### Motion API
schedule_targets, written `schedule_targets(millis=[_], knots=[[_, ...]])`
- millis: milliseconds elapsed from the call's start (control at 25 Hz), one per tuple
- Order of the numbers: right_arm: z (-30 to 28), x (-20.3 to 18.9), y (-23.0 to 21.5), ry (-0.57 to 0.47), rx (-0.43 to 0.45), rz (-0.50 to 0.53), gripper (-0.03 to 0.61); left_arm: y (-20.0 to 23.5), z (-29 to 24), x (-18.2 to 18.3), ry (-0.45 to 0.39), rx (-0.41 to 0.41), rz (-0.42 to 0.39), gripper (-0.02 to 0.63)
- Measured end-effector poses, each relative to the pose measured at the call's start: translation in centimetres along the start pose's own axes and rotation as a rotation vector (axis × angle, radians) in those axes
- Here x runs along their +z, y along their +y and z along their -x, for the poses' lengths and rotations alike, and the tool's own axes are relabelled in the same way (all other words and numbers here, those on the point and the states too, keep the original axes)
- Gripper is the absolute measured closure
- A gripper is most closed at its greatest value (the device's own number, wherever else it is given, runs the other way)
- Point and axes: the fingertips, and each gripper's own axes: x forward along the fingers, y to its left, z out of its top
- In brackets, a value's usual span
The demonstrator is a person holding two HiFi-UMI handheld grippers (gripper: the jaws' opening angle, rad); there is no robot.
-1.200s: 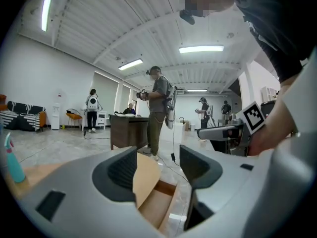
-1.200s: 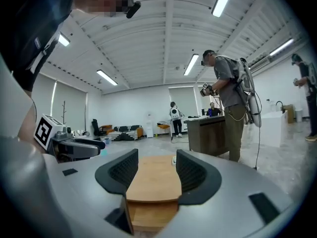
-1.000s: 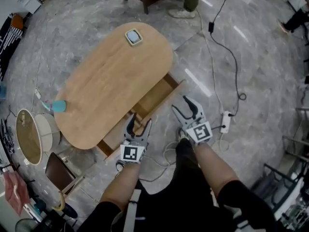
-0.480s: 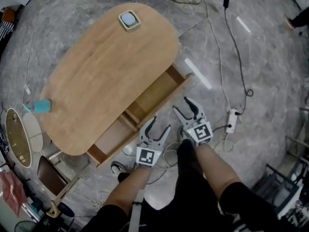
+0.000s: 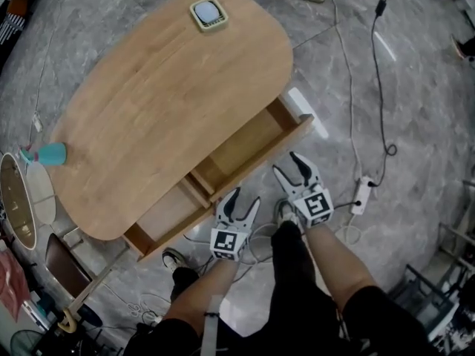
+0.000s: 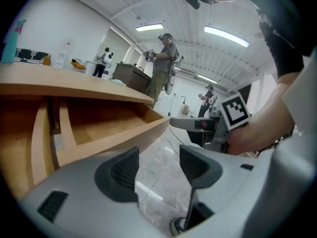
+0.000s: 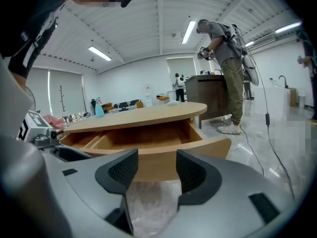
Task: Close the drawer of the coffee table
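The oval wooden coffee table (image 5: 163,87) has its long drawer (image 5: 245,143) pulled out toward me, and the divided inside looks empty. My left gripper (image 5: 243,200) hangs open just off the drawer's front panel (image 5: 223,180), touching nothing. My right gripper (image 5: 288,165) is also open and empty, a little off the panel's right half. In the left gripper view the jaws (image 6: 158,167) frame bare floor, with the drawer front (image 6: 114,138) to the left. In the right gripper view the jaws (image 7: 153,170) face the drawer front (image 7: 198,150) squarely.
A small cream clock (image 5: 208,13) and a teal bottle (image 5: 44,154) stand on the tabletop. A power strip (image 5: 361,195) and cables lie on the marble floor at right. A round stool (image 5: 15,206) is left of the table. A person (image 7: 228,58) stands beyond it.
My left gripper has drawn back from over the drawer front to the floor side of it. The right gripper has hardly moved. The drawer stays open.
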Motion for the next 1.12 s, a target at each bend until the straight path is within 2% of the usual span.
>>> schedule_targets(millis=[80,360,440,520,720,880,1040,1120], knots=[[-0.6,-0.3,0.1,0.01,0.016,0.009,0.362,1.1,-0.7,-0.6,0.006,0.024,0.007,0.359],[-2.9,-0.2,0.1,-0.011,0.046,0.019,0.362,1.3,-2.0,-0.7,-0.002,0.027,0.001,0.359],[-2.8,0.2,0.2,-0.032,0.045,0.02,0.362,1.4,-2.0,-0.4,-0.009,0.026,0.005,0.386],[-2.9,1.1,0.3,-0.054,0.044,0.024,0.362,1.6,-1.9,0.8,-0.047,0.028,0.019,0.411],[-4.9,2.9,0.3,-0.062,0.056,0.043,0.362,2.7,-2.5,4.2,-0.11,0.042,0.035,0.414],[-6.4,3.9,0.2,-0.087,0.054,0.047,0.362,4.8,-2.4,5.0,-0.134,0.106,0.089,0.416],[-8.1,4.7,-0.1,-0.106,0.055,0.055,0.362,5.9,-3.0,6.0,-0.128,0.128,0.159,0.416],[-8.8,5.2,-0.1,-0.12,0.058,0.053,0.362,6.8,-3.5,6.0,-0.123,0.186,0.195,0.416]])
